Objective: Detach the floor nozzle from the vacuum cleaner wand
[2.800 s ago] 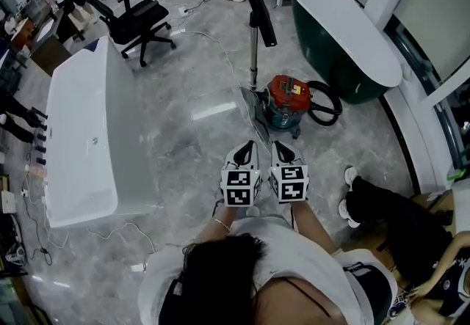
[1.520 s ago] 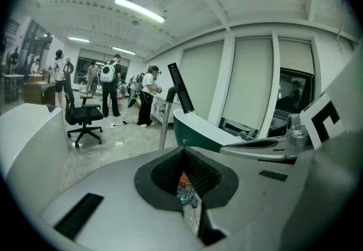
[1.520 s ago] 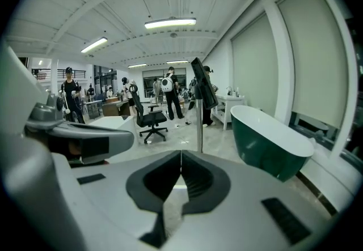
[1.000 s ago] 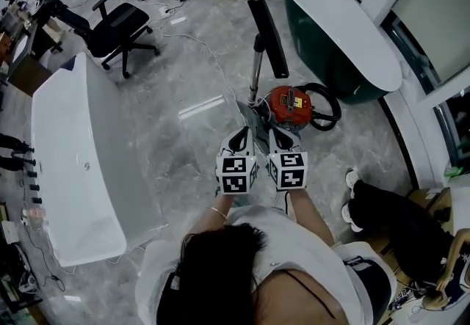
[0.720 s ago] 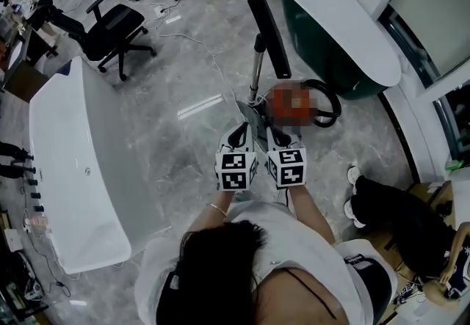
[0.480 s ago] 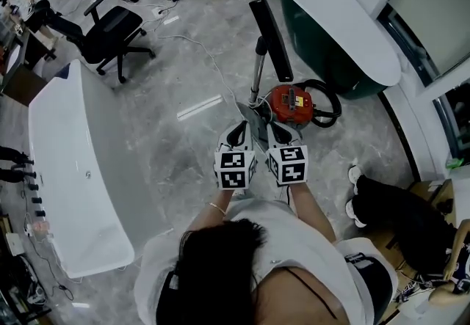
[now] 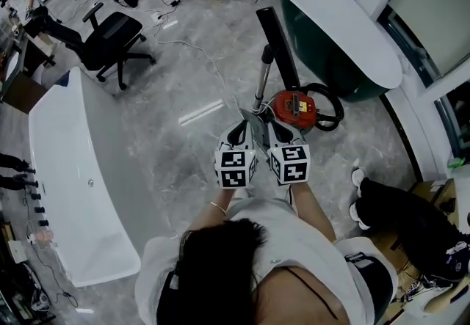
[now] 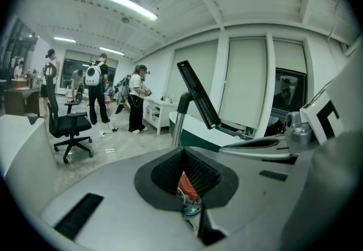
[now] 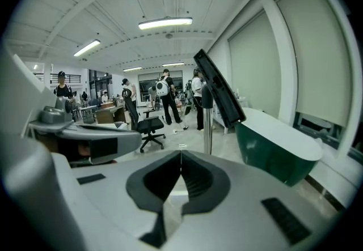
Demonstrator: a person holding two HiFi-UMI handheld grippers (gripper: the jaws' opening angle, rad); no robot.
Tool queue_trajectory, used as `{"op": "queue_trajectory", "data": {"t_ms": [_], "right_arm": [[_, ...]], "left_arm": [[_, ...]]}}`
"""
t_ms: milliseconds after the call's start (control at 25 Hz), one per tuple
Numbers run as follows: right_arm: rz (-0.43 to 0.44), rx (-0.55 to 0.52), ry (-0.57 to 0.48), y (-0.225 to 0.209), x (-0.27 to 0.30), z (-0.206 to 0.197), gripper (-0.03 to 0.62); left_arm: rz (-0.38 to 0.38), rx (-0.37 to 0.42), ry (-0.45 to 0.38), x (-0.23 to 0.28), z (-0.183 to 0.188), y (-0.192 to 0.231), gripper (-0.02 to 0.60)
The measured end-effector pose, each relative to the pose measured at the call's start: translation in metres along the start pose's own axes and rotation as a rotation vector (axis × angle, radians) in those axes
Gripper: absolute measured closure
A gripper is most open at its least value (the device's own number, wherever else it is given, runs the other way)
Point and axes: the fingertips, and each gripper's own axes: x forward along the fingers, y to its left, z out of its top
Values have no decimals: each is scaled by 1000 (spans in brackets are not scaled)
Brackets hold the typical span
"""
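Note:
The vacuum's red canister stands on the grey marble floor. Its metal wand rises upright, with the black floor nozzle on its top end, tilted. My left gripper and right gripper are side by side just short of the canister, both shut and holding nothing. In the left gripper view the nozzle and wand are ahead, and the canister shows below the shut left gripper. In the right gripper view the nozzle and wand stand beyond the shut right gripper.
A white bathtub lies at the left and a dark green one at the back right. The black hose coils beside the canister. A black office chair, a floor cable, standing people and a seated person's legs are around.
Both grippers have moved forward together, closer to the canister and the foot of the wand. Both jaws stay shut. The vacuum has not moved.

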Motion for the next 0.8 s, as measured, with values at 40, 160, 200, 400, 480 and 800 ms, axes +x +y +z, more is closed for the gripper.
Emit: {"op": "queue_trajectory", "data": {"t_ms": [40,160,200,400,480,800], "right_arm": [[-2,4,-1,1,2,1,579],[-10,20,7,6,4,-2,579],[-14,24,9,8,3,-3,579],[-29,25,16,11,2,-7,579],[-39,28,12,10,1,-7,579],[-66,32,18,5,-6,-7,579]], "left_arm": [[-3,1,0,1,1,2,578],[-15,1,11,1,-2,7,578],[-22,0,15,1,-2,8,578],[-55,7,8,3,0,2,578],[-61,8,7,3,-1,2,578],[-46,-16,8,0,-2,9,578]]}}
